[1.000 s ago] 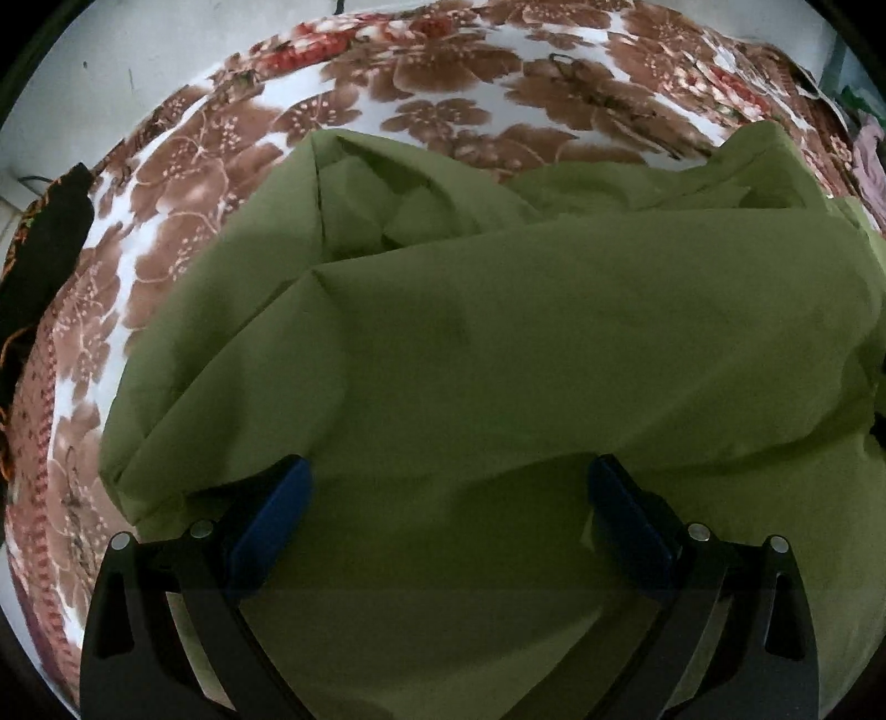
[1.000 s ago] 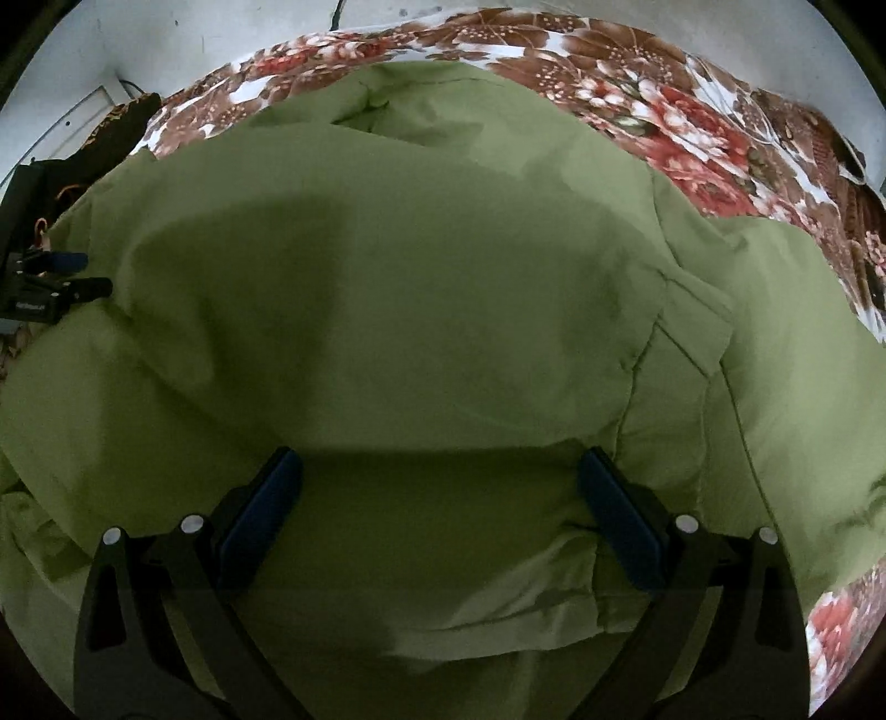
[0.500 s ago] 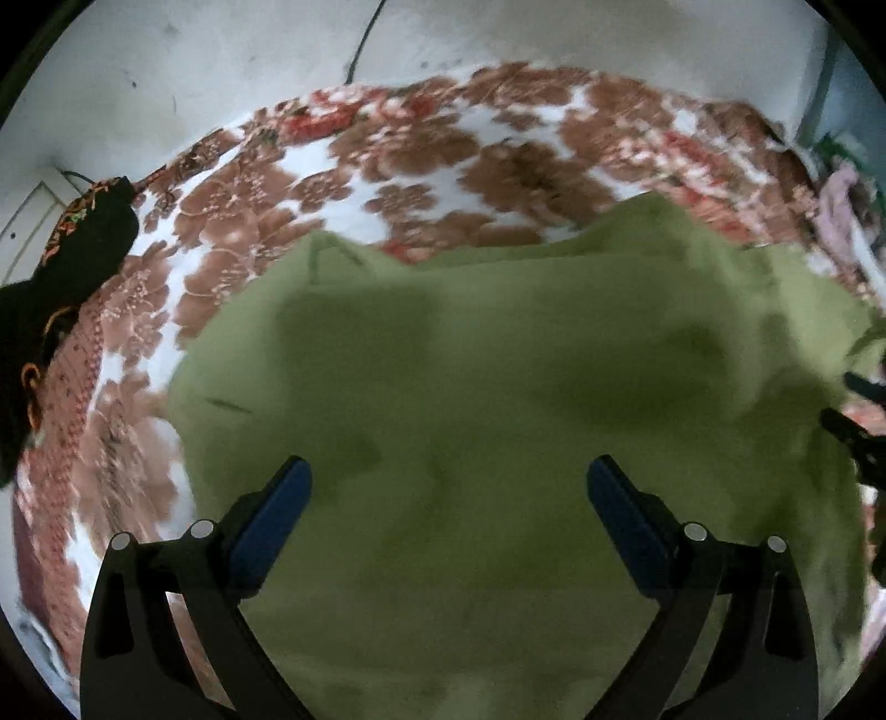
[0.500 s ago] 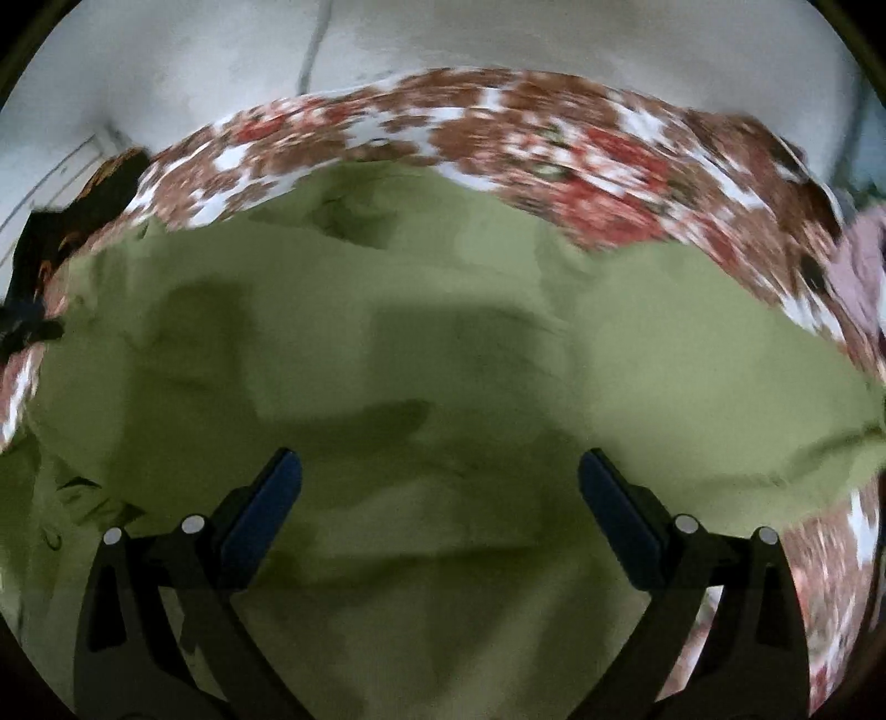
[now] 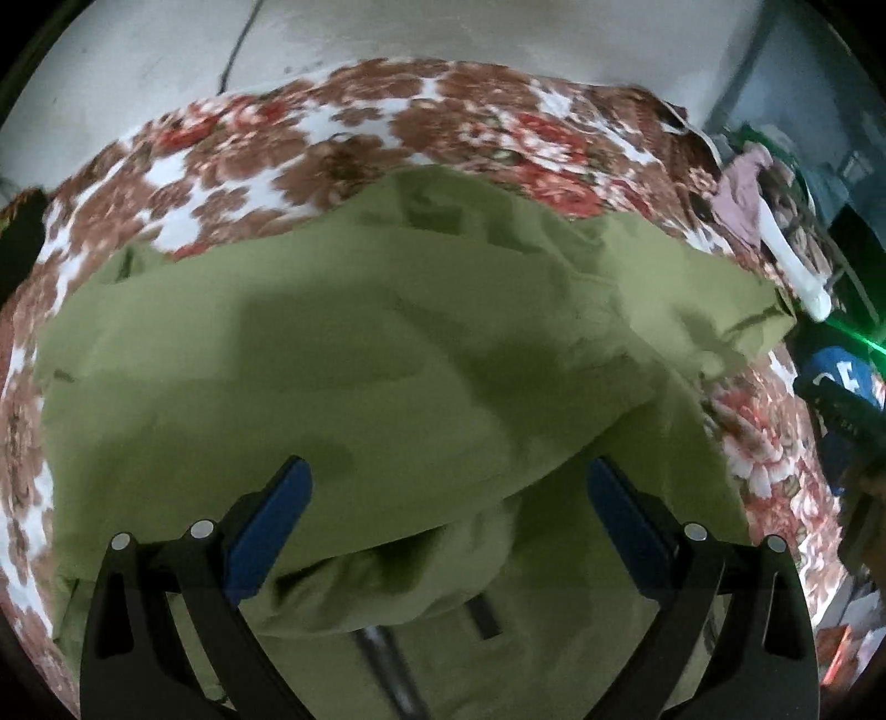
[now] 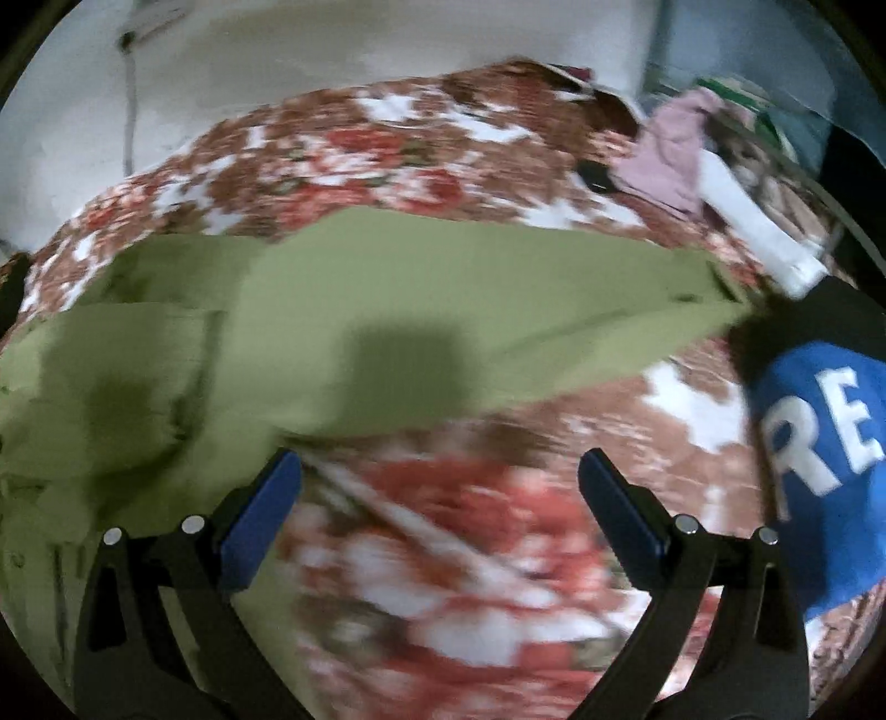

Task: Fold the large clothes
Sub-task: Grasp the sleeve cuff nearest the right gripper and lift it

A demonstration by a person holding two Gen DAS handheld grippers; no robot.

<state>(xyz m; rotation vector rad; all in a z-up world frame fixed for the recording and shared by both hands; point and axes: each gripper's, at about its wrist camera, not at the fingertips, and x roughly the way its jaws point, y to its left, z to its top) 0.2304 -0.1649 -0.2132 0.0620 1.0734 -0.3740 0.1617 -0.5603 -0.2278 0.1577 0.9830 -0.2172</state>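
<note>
A large olive-green garment [image 5: 360, 354] lies spread and partly folded on a bed with a red-brown floral sheet [image 5: 310, 149]. My left gripper [image 5: 446, 515] is open and empty, hovering over the near folded edge of the garment. My right gripper [image 6: 440, 498] is open and empty above the floral sheet [image 6: 443, 554], just right of the garment [image 6: 387, 310], whose near right edge runs by my left fingertip. The right wrist view is blurred by motion.
A blue and black garment with white letters [image 6: 819, 443] lies at the right edge of the bed; it also shows in the left wrist view [image 5: 841, 387]. A pile of pink and white clothes [image 6: 692, 160] sits at the far right. A pale wall [image 5: 387, 33] is behind the bed.
Both grippers have pulled back and up from the green garment, staying open. The right gripper has swung right, off the garment and over the bare floral sheet. More of the bed shows.
</note>
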